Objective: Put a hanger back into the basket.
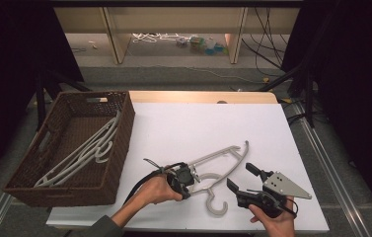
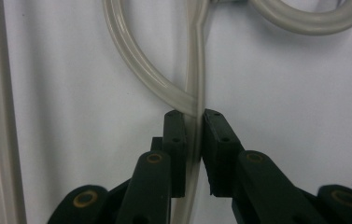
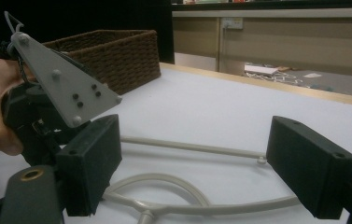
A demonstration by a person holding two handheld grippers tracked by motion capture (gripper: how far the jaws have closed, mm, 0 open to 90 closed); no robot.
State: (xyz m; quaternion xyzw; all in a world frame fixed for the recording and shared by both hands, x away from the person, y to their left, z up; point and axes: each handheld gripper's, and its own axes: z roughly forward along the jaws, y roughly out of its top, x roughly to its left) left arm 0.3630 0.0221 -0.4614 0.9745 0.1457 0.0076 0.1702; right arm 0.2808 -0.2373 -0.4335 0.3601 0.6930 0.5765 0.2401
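Observation:
A pale grey plastic hanger (image 1: 221,157) lies flat on the white table (image 1: 198,118), hook toward the near edge. My left gripper (image 1: 187,178) is shut on a thin bar of it. In the left gripper view the two black pads (image 2: 176,135) press that bar of the hanger (image 2: 151,80) from both sides. My right gripper (image 1: 240,176) rests at the hanger's right with its jaws wide apart. In the right gripper view the gripper (image 3: 199,161) stands open above the hanger (image 3: 187,147), touching nothing. The left gripper (image 3: 57,88) and the hand holding it sit at that view's left.
A brown wicker basket (image 1: 124,129) stands at the table's left edge with several pale hangers (image 1: 82,153) inside; it also shows behind the left hand (image 3: 113,56). Beyond the table's far edge are a floor with cables and wooden furniture legs.

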